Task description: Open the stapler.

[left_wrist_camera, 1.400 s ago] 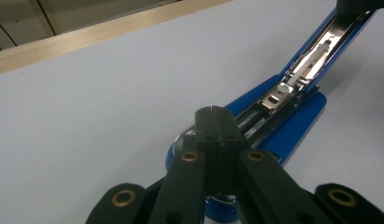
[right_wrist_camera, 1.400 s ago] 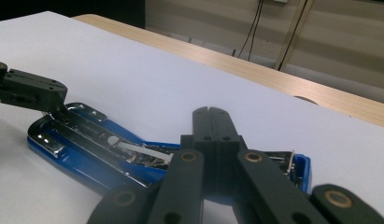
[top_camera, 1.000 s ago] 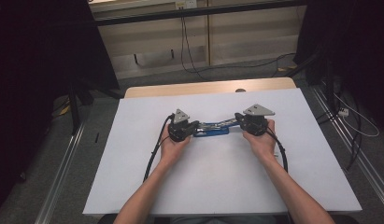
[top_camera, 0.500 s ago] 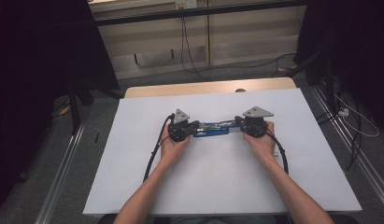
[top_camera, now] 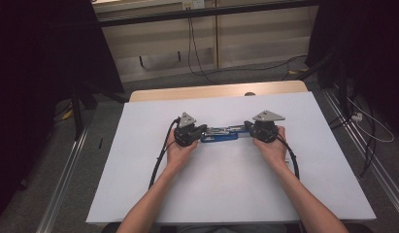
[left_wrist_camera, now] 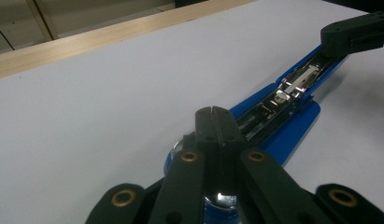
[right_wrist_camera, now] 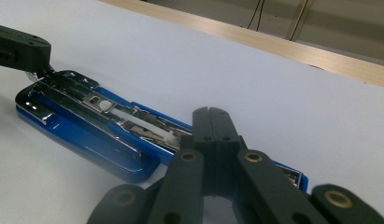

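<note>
One white sheet [top_camera: 226,194] covers most of a pale wooden table [top_camera: 216,91], whose far edge stays bare. The floor around the table is grey, with metal rails along both sides. Beyond the table stands a beige panelled wall with dark cables hanging down it. Black curtains flank the wall on either side. No brand, label or writing is legible on any item.

A blue stapler [top_camera: 220,134], opened out flat, lies on the sheet near the table's far edge, with its metal staple channel facing up. The left gripper [top_camera: 196,131] sits over the stapler's left end, jaws pressed together. The right gripper [top_camera: 249,130] sits over the stapler's right end, jaws likewise closed. Whether either pinches the stapler cannot be told.
</note>
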Demonstrator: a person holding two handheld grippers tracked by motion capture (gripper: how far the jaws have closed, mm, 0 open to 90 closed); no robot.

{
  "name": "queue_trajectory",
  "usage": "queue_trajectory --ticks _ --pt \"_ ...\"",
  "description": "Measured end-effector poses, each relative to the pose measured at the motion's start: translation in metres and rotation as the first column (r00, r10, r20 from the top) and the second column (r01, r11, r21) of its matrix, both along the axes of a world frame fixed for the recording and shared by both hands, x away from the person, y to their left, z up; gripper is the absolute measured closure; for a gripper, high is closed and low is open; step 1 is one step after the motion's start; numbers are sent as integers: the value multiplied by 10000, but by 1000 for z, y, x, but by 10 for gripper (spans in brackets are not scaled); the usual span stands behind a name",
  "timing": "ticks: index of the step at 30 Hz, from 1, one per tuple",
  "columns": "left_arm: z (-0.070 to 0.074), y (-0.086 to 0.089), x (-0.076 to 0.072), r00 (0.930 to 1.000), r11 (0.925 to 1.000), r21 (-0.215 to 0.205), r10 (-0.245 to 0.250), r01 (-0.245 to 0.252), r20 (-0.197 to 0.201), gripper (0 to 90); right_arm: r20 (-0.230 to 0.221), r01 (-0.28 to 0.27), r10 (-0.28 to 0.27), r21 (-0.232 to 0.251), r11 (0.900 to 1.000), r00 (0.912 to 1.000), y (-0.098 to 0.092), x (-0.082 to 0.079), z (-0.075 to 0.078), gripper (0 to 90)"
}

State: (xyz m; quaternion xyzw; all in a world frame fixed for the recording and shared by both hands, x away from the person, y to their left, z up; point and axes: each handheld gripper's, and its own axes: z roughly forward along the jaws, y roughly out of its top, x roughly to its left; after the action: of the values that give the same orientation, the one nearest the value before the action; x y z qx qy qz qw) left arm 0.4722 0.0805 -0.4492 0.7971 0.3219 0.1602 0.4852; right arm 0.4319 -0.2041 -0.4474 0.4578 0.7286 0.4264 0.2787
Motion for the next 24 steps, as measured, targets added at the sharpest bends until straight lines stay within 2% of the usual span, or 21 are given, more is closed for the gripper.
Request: queue_trajectory --ticks 4,6,9,13,17,19,20,22,24 --pt "1 0 1 10000 10000 47 -56 56 1 900 64 -134 132 183 9997 9999 0 -1 2 900" --pt "2 1 1 10000 9999 -103 -81 80 -36 897 82 -153 151 212 9997 9999 -1 0 3 900" --pt "2 -2 -1 9998 9999 55 -159 158 99 861 53 -235 233 319 9992 9997 -2 -1 3 900" --pt "4 -2 -2 9998 9999 -2 -129 129 130 819 104 -318 314 354 9989 9995 -4 -1 4 885" --pt "10 1 -4 9999 9998 -129 -117 119 111 718 151 -426 420 423 9982 9990 -5 -2 7 857" --pt "13 4 -4 9999 9996 -279 36 -40 -142 639 161 -471 464 467 9978 9988 -6 -3 8 836" --pt "15 6 -5 9996 9999 -108 81 -84 -260 606 142 -466 460 438 9980 9988 -7 -3 9 823" --pt "18 10 -8 9999 9995 262 150 -148 -83 556 131 -503 497 512 9974 9987 -8 -4 10 808" --pt "21 15 -11 9996 9991 319 290 -291 31 473 176 -566 558 501 9971 9983 -10 -5 11 775"
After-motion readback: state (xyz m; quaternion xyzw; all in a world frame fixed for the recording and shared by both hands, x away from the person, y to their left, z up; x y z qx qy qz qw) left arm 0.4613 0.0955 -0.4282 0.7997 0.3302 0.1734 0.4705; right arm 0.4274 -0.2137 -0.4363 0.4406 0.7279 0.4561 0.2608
